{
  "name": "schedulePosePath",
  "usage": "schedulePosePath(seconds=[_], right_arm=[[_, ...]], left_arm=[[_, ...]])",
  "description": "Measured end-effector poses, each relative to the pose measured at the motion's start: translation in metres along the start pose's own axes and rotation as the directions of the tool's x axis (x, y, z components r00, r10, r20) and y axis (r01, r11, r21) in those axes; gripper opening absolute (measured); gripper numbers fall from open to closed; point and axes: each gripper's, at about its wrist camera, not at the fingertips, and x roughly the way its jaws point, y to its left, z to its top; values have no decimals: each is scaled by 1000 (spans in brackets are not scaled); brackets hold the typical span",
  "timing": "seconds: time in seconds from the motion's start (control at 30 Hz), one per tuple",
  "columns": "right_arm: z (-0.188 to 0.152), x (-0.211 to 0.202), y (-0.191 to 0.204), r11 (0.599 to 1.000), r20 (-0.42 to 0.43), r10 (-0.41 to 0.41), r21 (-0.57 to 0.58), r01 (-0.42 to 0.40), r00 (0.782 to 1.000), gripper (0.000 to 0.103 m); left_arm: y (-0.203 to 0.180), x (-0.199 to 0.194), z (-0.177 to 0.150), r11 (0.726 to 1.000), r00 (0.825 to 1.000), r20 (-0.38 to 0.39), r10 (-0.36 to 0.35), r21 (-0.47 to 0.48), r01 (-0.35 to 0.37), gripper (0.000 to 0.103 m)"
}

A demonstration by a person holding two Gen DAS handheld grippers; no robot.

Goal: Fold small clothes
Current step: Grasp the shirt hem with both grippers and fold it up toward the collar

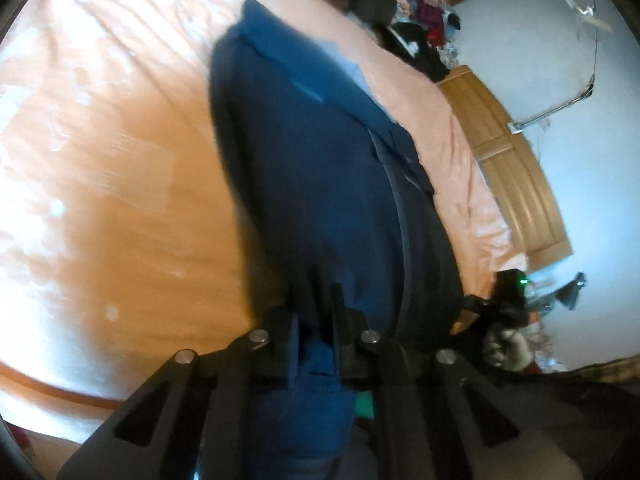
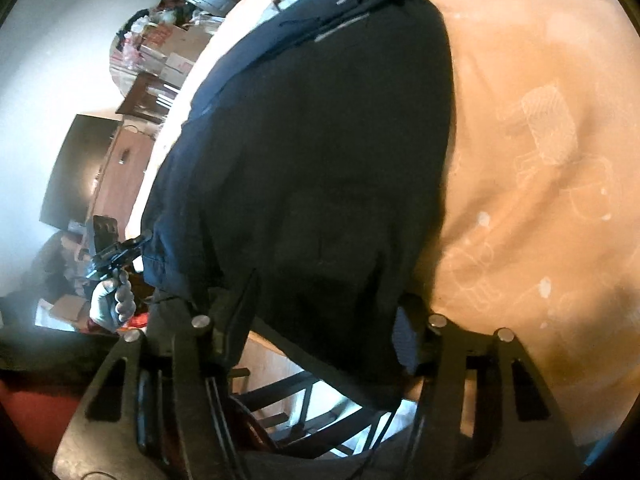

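Spreading wide ahead of both tongs, the bed (image 1: 100, 160) wears a peach sheet. On it, reaching forward from the fingers, lies the navy garment (image 1: 320, 184), its near edge lifted off the sheet. The left tongs (image 1: 316, 320) are nearly closed, pinching that edge. The right tongs (image 2: 324, 320) stand wide, cloth draped across them; whether they grip it is unclear.

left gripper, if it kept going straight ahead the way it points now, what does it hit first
The left gripper is already shut on the dark blue garment, so it meets that cloth first. Beyond it lies the orange bedsheet, though depth is unclear.
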Motion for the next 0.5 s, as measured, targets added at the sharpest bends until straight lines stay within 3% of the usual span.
schedulePosePath(seconds=[0.1, 0.17, 0.27, 0.37, 0.5], right_arm=[[1, 3, 8, 1000, -7, 9, -22, -9, 1000, 74], [1, 5, 11, 999, -13, -2, -40, 2, 1000, 75], [3, 4, 9, 999, -18, -7, -41, 6, 1000, 75], [3, 4, 7, 1000, -13, 12, -27, -13, 1000, 75], [3, 5, 6, 1000, -11, 14, -26, -14, 1000, 75]], left_arm=[[7, 8, -4, 999, 999, 21, -31, -22, 32, 18], [4, 7, -5, 1000, 1000, 20, -23, -1, 23, 18], [-3, 8, -4, 1000, 1000, 7, 11, 27, -11, 19], [-8, 3, 0, 999, 999, -3, 33, 38, -33, 31], [-22, 5, 0, 980, 989, -54, 136, 154, -126, 31]])
